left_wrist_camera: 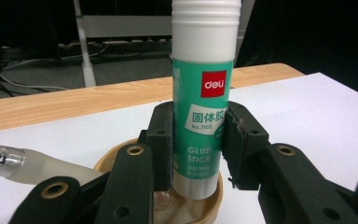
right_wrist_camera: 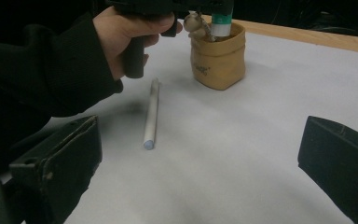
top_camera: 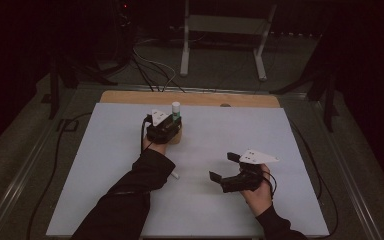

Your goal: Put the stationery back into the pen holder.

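On the left, the left gripper (top_camera: 172, 121) hangs over the tan holder (top_camera: 176, 136), which stands at about eleven o'clock from the middle of the white table sheet (top_camera: 105, 165). In the left gripper view its jaws press from both sides on the lower label of the upright glue stick (left_wrist_camera: 202, 100), closed only to the width of the tube; the stick's foot sits inside the holder (left_wrist_camera: 216, 198), near the rim. A frosted pen (left_wrist_camera: 16, 163) lies at about nine o'clock from the holder in that view.

To finish this step well, I judge the stick should go straight down, kept upright, until its foot rests on the bottom; the jaws should part only then, and just enough to clear the tube. The holder looks soft and light, so any sideways drag could tip it or shove it along the sheet.

On the right, the right gripper (top_camera: 222, 170) rests low over the sheet at about five o'clock from the holder, jaws spread wide and holding nothing. In the right gripper view a pale stick (right_wrist_camera: 151, 114) lies flat between it and the holder (right_wrist_camera: 219, 58). That hand is best kept where it is, ready to steady the holder.
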